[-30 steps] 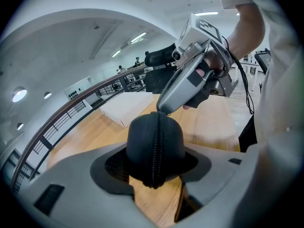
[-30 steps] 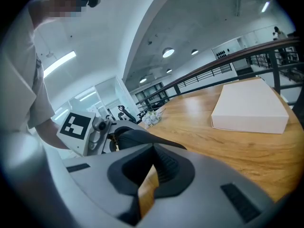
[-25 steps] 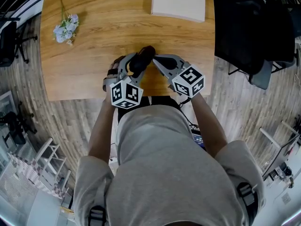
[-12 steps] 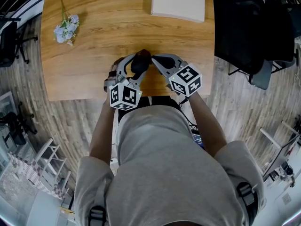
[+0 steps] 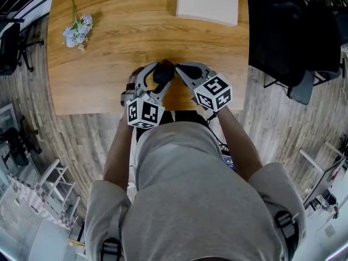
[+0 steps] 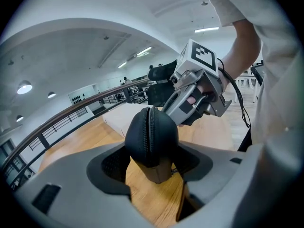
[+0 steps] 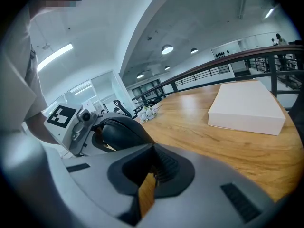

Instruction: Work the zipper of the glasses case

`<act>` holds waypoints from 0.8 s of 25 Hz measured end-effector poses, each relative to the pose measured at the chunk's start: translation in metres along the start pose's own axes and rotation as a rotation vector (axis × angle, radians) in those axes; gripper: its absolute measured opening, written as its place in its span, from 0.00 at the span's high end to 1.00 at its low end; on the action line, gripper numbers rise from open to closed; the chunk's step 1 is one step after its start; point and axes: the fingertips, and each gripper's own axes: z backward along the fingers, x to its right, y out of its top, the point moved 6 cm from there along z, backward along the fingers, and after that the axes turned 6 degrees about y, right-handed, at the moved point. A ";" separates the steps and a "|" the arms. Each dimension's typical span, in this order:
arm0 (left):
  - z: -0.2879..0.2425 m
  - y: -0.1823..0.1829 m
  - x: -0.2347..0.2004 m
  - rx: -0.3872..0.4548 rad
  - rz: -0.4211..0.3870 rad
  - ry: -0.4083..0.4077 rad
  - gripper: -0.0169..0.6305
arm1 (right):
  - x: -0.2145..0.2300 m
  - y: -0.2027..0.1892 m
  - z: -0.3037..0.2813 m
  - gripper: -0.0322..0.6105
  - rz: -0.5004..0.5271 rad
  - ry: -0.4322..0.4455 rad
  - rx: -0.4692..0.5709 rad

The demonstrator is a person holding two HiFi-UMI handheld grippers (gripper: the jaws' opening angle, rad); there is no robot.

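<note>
Wooden surface [image 5: 109, 64] fills the head view, with a closed white box [image 5: 207, 3] at its far edge and a flower sprig [image 5: 76, 31] far left. At the near edge the left gripper [image 5: 156, 81] and right gripper [image 5: 176, 69] meet at the black glasses case [image 5: 163, 72].

Left gripper view: the jaws grasp the case, its zipper [image 6: 148, 132] running closed over the near end.

Right gripper view: the jaws are clenched together beside the case. Whether they pinch a zipper pull cannot be told.

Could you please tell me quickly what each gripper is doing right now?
Left gripper: closed on the case.
Right gripper: closed; whether it pinches anything cannot be told.
</note>
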 end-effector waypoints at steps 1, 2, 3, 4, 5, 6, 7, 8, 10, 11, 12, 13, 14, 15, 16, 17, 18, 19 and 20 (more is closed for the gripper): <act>0.001 0.000 0.000 0.002 -0.001 0.000 0.56 | 0.000 0.000 -0.001 0.91 0.001 -0.001 -0.002; 0.002 0.001 0.001 0.004 0.000 -0.002 0.56 | 0.000 0.000 -0.001 0.91 0.001 -0.001 -0.004; 0.002 0.001 0.001 0.006 0.004 -0.004 0.56 | 0.000 -0.001 -0.001 0.91 0.001 -0.002 -0.005; 0.003 0.001 0.001 0.007 0.008 -0.005 0.56 | -0.001 -0.001 -0.002 0.91 0.000 -0.002 -0.006; 0.003 0.001 0.001 0.008 0.013 -0.006 0.56 | -0.001 -0.001 -0.002 0.91 0.000 -0.003 -0.007; 0.004 0.001 0.001 0.011 0.018 -0.005 0.56 | 0.000 -0.001 -0.002 0.91 0.000 -0.005 -0.009; 0.004 0.001 0.001 0.013 0.025 -0.003 0.56 | 0.000 -0.001 -0.003 0.91 0.001 -0.008 -0.012; 0.005 0.002 0.000 0.015 0.030 -0.001 0.56 | -0.001 -0.001 -0.003 0.91 0.003 -0.012 -0.015; 0.005 0.001 -0.001 0.016 0.034 0.001 0.56 | -0.001 -0.001 -0.004 0.91 0.006 -0.016 -0.018; 0.005 0.001 -0.001 0.016 0.034 0.001 0.56 | -0.001 -0.001 -0.004 0.91 0.006 -0.016 -0.018; 0.005 0.001 -0.001 0.016 0.033 -0.002 0.55 | -0.002 -0.001 -0.004 0.91 0.007 -0.013 -0.018; 0.005 0.000 -0.001 0.012 0.033 -0.007 0.55 | -0.002 -0.002 -0.004 0.91 0.008 -0.009 -0.020; 0.005 -0.002 0.000 0.005 0.030 -0.014 0.56 | -0.002 -0.003 -0.004 0.91 0.009 -0.004 -0.022; 0.005 -0.003 0.000 -0.004 0.024 -0.020 0.56 | -0.003 -0.004 -0.004 0.91 0.009 0.001 -0.025; 0.004 -0.005 0.001 -0.013 0.014 -0.025 0.56 | -0.003 -0.005 -0.004 0.91 0.006 0.006 -0.028; 0.003 -0.008 0.002 -0.019 0.004 -0.030 0.56 | -0.004 -0.007 -0.004 0.91 0.001 0.012 -0.030; 0.003 -0.010 0.003 -0.023 -0.005 -0.034 0.56 | -0.004 -0.008 -0.005 0.91 -0.005 0.019 -0.032; 0.003 -0.011 0.004 -0.024 -0.009 -0.037 0.56 | -0.005 -0.009 -0.005 0.91 -0.011 0.026 -0.032; 0.002 -0.011 0.004 -0.023 -0.013 -0.039 0.56 | -0.005 -0.010 -0.004 0.91 -0.018 0.032 -0.031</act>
